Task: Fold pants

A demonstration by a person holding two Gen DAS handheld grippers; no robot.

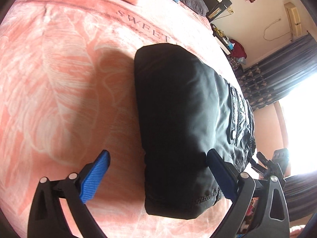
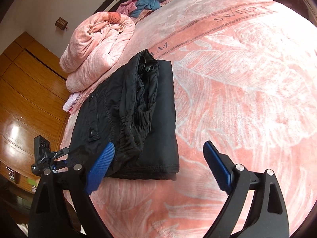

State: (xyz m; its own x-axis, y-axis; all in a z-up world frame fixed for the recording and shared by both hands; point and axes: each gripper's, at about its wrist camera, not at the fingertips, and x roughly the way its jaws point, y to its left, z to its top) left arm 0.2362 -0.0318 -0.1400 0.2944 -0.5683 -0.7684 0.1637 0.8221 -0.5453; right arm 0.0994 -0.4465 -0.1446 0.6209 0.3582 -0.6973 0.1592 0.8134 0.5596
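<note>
Although the black pants lie folded in a compact stack on the pink bedspread, the bunched elastic waistband on top could spring the layers apart. Both the left tongs and the right tongs angle downward, spread wide, gripping nothing.

A pink leaf-patterned blanket covers the bed; a rolled pink quilt lies near wooden wardrobe doors. Dark curtains hang beside a bright window.
</note>
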